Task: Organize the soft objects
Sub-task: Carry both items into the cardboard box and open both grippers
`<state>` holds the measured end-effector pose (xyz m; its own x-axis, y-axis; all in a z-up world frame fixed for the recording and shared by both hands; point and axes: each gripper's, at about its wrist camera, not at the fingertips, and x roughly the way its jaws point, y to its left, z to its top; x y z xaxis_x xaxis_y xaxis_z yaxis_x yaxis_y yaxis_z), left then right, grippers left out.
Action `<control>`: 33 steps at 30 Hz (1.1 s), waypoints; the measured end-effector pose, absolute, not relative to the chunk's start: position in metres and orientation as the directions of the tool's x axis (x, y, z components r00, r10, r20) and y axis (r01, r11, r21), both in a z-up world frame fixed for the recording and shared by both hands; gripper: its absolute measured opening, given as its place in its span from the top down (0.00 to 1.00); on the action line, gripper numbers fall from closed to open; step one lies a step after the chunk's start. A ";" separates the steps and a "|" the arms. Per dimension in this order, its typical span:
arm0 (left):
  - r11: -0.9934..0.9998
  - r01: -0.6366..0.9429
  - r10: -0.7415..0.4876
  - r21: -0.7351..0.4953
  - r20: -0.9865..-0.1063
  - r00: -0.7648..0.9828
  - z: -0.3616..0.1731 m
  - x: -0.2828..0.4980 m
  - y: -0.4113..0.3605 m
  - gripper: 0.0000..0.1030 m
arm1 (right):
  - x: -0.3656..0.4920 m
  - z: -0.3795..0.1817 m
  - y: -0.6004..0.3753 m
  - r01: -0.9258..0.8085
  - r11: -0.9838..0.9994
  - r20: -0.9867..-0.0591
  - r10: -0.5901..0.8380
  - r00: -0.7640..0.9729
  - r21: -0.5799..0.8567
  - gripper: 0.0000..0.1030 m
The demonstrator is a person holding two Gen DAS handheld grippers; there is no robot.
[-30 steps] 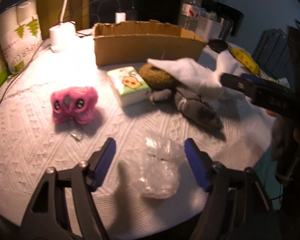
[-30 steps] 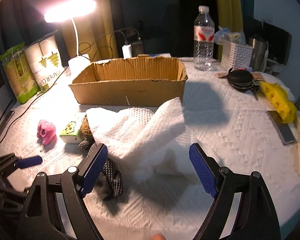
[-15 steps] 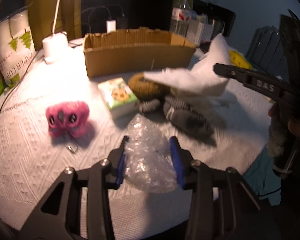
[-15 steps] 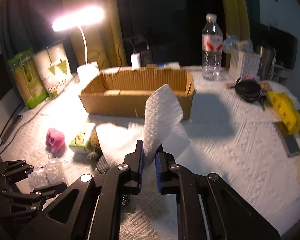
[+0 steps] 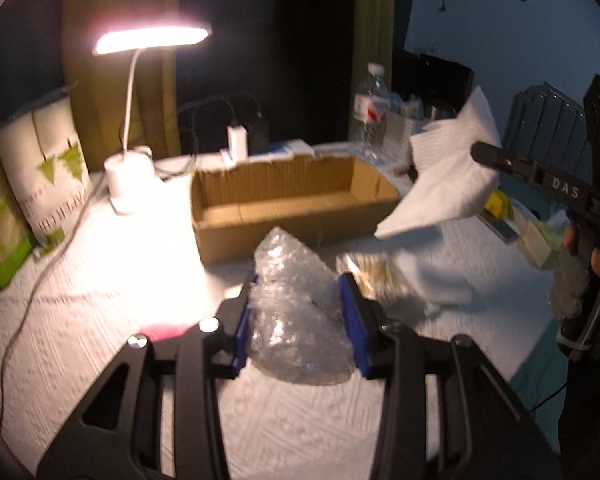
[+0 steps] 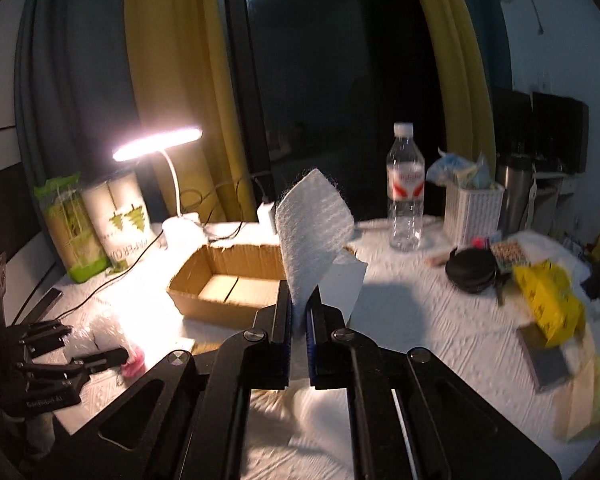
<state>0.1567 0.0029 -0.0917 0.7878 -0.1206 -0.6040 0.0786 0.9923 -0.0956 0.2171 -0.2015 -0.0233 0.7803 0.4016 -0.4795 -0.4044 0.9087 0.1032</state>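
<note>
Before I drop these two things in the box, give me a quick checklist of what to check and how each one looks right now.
1. Left tool gripping the bubble wrap: ok, squeezed between both pads, lifted off the table.
2. Right tool gripping the paper towel: ok, pinched at its lower edge, sheet standing up.
3. Cardboard box open with room: ok, top open and nothing seen inside.
4. Path to the box free: ok for both, box straight ahead of each tool.
5. Tools apart from each other: ok, right tool off to the side by the box's right end.
6. Lamp cable clear of the left side: cannot tell, it trails across the table nearby.
</note>
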 end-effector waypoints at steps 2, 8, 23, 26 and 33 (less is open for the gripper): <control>0.994 0.065 -0.103 -0.087 -0.591 0.800 -0.086 0.162 0.006 0.60 | 0.225 -0.020 -0.205 -0.405 0.909 -0.468 0.402 0.787 0.101 0.94; 0.998 0.051 -0.058 -0.028 -0.542 0.838 -0.069 0.185 0.012 0.60 | 0.249 -0.013 -0.210 -0.408 0.911 -0.447 0.390 0.805 0.060 0.94; 0.999 0.022 -0.039 -0.043 -0.451 0.892 -0.063 0.255 0.042 0.60 | 0.310 -0.038 -0.172 -0.440 0.896 -0.495 0.357 0.792 -0.057 0.93; 0.997 0.011 -0.048 -0.076 -0.494 0.868 -0.082 0.275 0.053 0.60 | 0.323 -0.062 -0.163 -0.447 0.893 -0.548 0.353 0.758 -0.044 0.93; 0.992 0.016 -0.083 -0.124 -0.554 0.828 -0.116 0.307 0.061 0.60 | 0.348 -0.102 -0.146 -0.454 0.890 -0.640 0.329 0.694 -0.035 0.93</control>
